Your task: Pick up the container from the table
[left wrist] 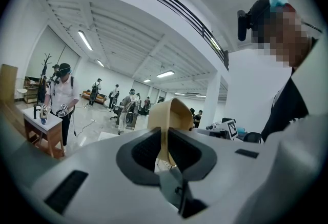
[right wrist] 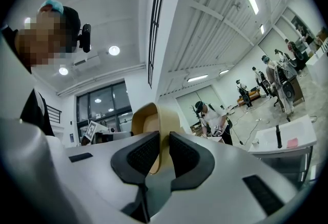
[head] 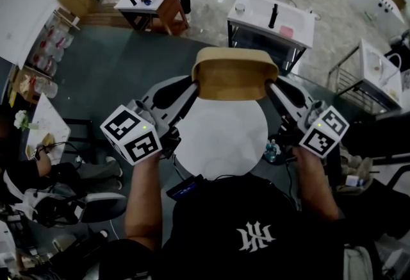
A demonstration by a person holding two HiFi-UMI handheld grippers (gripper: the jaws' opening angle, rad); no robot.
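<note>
Left gripper (head: 192, 88): clamped on the left end wall of the container (head: 234, 77). In the left gripper view the two dark pads of this gripper (left wrist: 165, 138) squeeze the thin tan wall (left wrist: 171, 115) between them.
Right gripper (head: 270, 85): same deal on the other end. In the right gripper view the pads of this gripper (right wrist: 164, 146) pinch the tan wall (right wrist: 154, 118), no gap showing on either side.
Container spot: up in the air between the two grippers, off the round white bench (head: 221, 138) and hanging over its far edge.
Long axis: runs straight left to right across the head view, from one gripper to the other, pretty much level.
Which way it points: looks like the open side faces up toward the person, but honestly can't be sure from this angle. Each gripper view shows a curved, hollow side arching over the jaws.
Marker cubes: left one (head: 131, 134) and right one (head: 325, 131) sit out to the sides, close to the person's forearms.
Background: another white bench (head: 272, 16) farther off with a dark bottle on it, and a person (left wrist: 61, 95) standing by a small wooden table in the left gripper view.
</note>
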